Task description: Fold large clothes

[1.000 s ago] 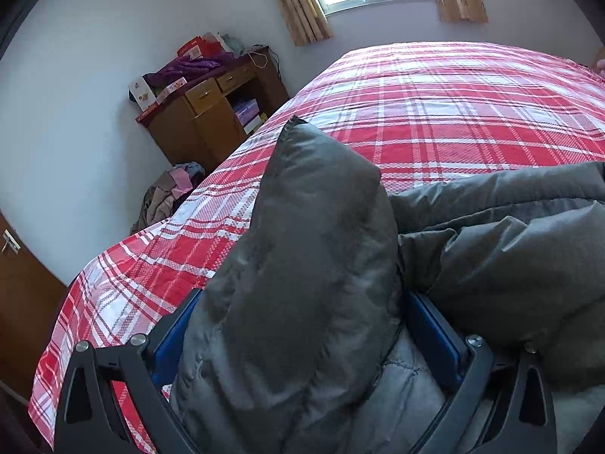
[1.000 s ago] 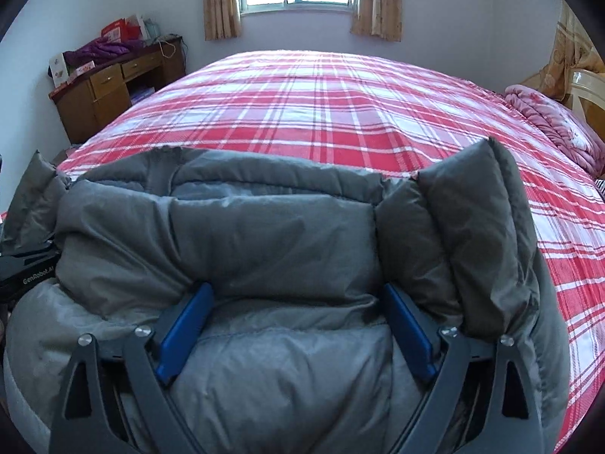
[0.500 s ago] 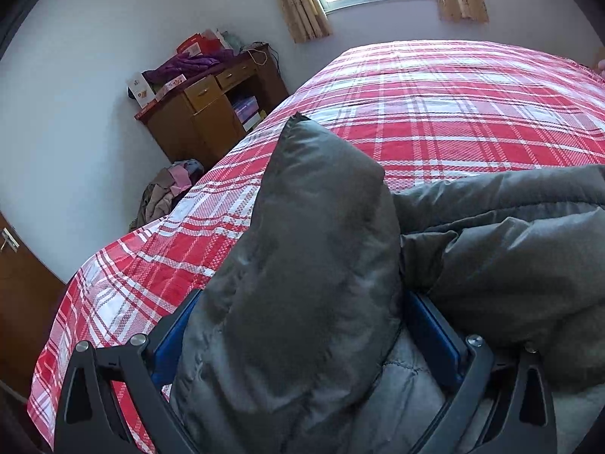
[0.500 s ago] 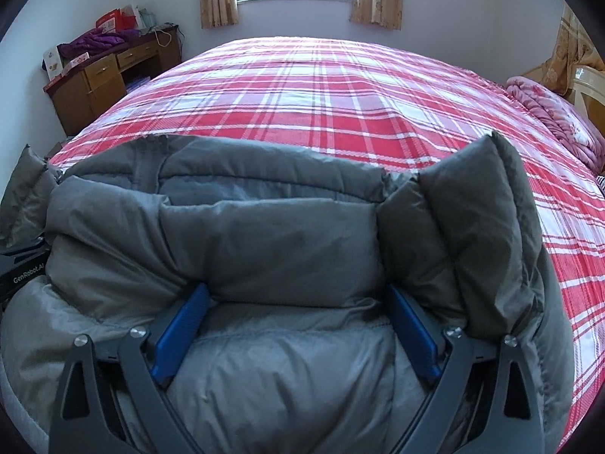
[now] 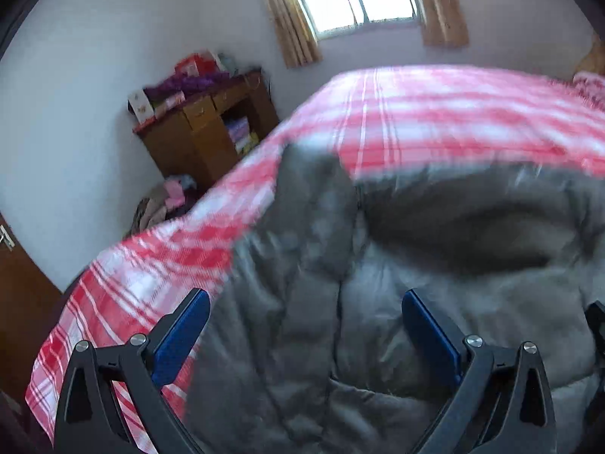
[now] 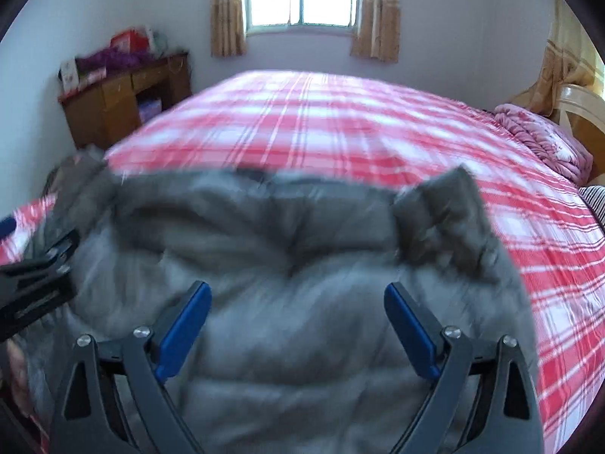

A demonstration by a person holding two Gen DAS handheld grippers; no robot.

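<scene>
Jaws on both the left gripper [image 5: 304, 325] and right gripper [image 6: 297, 317] are spread wide, clamping nothing. Gray puffer jacket [image 6: 302, 283] lies bunched on the near edge of the plaid bed [image 6: 340, 125], long axis running left-right, one corner poking up. Cluttered wooden desk [image 5: 211, 128] against the far-left wall, pink quilt [image 6: 544, 140] at the bed's right side.

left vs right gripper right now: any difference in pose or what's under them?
Left gripper: one finger lies over the red plaid bedspread, the other over the grey puffer jacket. Right gripper: both fingers over the jacket. The left sits at the jacket's edge, the right nearer its middle. Shared: both open, blue pads spread, neither clamping fabric; both views motion-blurred.
</scene>
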